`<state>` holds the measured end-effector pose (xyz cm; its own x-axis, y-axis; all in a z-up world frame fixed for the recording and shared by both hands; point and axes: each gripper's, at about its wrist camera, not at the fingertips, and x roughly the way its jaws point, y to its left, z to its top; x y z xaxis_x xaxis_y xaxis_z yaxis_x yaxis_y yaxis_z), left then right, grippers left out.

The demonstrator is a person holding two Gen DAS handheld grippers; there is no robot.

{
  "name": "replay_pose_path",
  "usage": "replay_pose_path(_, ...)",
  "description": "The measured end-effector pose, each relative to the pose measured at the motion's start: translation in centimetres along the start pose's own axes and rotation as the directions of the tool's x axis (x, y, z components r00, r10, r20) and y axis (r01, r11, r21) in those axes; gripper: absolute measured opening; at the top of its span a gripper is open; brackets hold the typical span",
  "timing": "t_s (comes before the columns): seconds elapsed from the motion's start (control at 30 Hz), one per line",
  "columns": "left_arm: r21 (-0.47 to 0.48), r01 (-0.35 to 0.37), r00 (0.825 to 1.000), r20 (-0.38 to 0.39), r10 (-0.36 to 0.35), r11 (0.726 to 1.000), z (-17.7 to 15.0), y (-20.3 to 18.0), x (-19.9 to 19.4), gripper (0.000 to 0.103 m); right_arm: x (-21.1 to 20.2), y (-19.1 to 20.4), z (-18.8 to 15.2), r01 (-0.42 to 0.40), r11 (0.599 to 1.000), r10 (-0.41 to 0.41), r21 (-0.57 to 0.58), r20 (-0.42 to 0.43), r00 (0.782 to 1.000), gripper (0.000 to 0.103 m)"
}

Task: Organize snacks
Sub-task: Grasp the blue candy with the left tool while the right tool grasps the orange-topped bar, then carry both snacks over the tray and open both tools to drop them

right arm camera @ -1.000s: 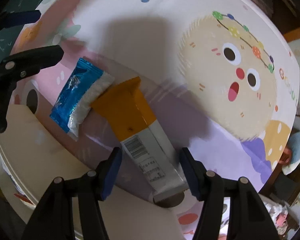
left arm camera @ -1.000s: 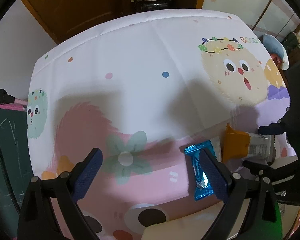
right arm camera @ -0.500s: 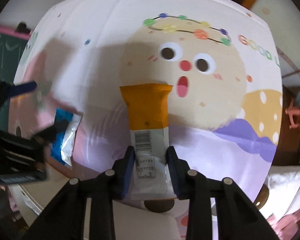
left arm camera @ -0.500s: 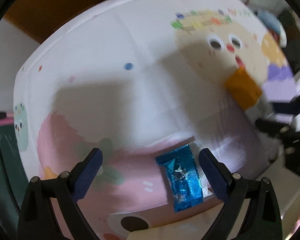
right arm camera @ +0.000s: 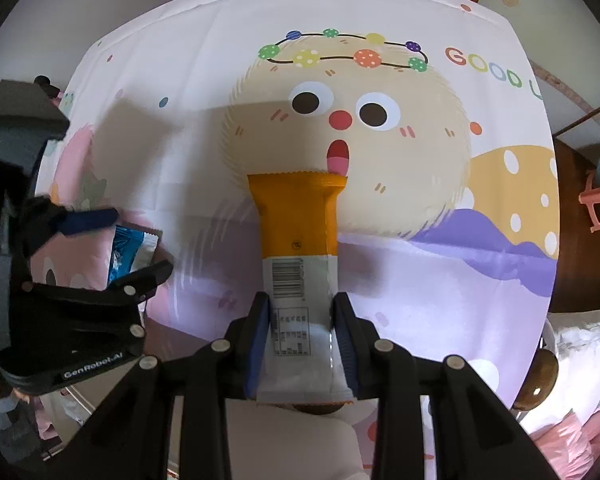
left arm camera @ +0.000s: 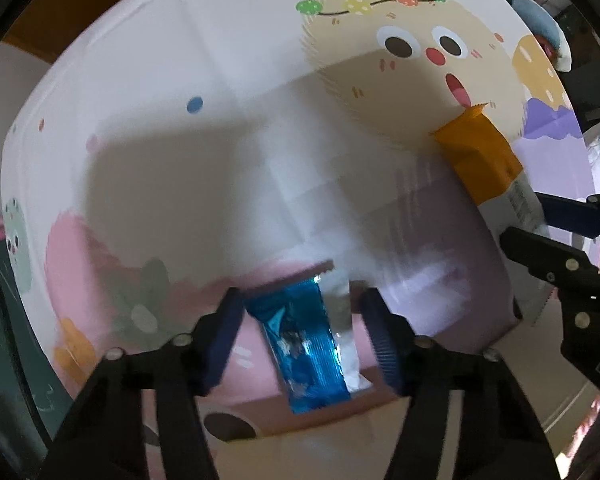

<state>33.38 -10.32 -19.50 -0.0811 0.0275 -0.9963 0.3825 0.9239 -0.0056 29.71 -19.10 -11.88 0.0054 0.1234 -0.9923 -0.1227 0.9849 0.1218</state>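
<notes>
My right gripper (right arm camera: pixel 300 340) is shut on the white end of an orange and white snack pack (right arm camera: pixel 296 236), which points away over the table; the pack also shows at the right of the left wrist view (left arm camera: pixel 480 164). My left gripper (left arm camera: pixel 304 336) has its jaws around a blue foil snack pack (left arm camera: pixel 306 356) and a white pack (left arm camera: pixel 346 340) beside it, with small gaps at both sides. In the right wrist view the left gripper (right arm camera: pixel 112 240) is at the far left, with the blue pack (right arm camera: pixel 122 254) between its fingers.
The table wears a cartoon cloth (right arm camera: pixel 380 128) with a round yellow face. Its near edge (left arm camera: pixel 340 412) runs just below the blue pack. A pink chair (right arm camera: pixel 598 204) and bedding (right arm camera: pixel 580 344) lie to the right. Wooden doors (left arm camera: pixel 80 8) stand behind the table.
The left gripper's jaws have narrowed around the blue and white packs. The right gripper closed on the orange and white pack and swung it to point straight away.
</notes>
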Motion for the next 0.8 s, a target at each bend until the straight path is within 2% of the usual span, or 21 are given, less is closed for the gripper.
replay_pose_path(0.27, -0.027, 0.022, 0.999, -0.037, -0.023, 0.999, -0.6, 1.0, -0.5, 0.059, 1.0, -1.2, -0.2, -0.001, 1.0, 0.001, -0.013, 0.003, 1.0, 0.032)
replay_pose_path(0.33, -0.036, 0.031, 0.999, -0.029, -0.032, 0.999, -0.5, 1.7, -0.9, 0.059, 1.0, -1.2, -0.3, -0.001, 1.0, 0.001, -0.01, 0.006, 1.0, 0.032)
replay_pose_path(0.37, -0.043, 0.031, 0.999, -0.018, -0.032, 0.999, -0.6, 1.8, -1.1, 0.055, 0.9, -1.3, -0.3, 0.001, 1.0, 0.0, -0.008, 0.01, 1.0, 0.032)
replay_pose_path(0.4, -0.053, 0.034, 0.999, 0.012, -0.034, 0.998, -0.7, 1.9, -1.6, 0.042, 1.0, -1.2, -0.5, 0.001, 1.0, -0.001, -0.005, 0.012, 1.0, 0.032)
replay_pose_path(0.47, -0.075, 0.079, 0.996, 0.047, -0.075, 0.994, -0.8, 2.2, -2.2, 0.027, 0.6, -1.2, -0.7, 0.001, 1.0, -0.001, 0.003, 0.026, 1.0, 0.032)
replay_pose_path(0.6, -0.117, 0.104, 0.984, 0.153, -0.086, 0.988, -1.5, 2.7, -4.2, 0.023, -1.2, -0.9, -1.5, -0.007, 1.0, 0.006, 0.012, 0.083, 0.997, 0.032)
replay_pose_path(0.7, -0.14, 0.123, 0.967, 0.239, -0.087, 0.983, -2.1, 3.1, -7.1, 0.023, -3.3, -0.5, -2.1, -0.001, 1.0, -0.001, 0.01, 0.15, 0.989, 0.032)
replay_pose_path(0.8, -0.146, 0.125, 0.934, 0.35, -0.067, 0.981, -3.0, 3.1, -12.1, 0.023, -6.6, 0.0, -3.1, 0.011, 1.0, -0.012, 0.006, 0.245, 0.97, 0.032)
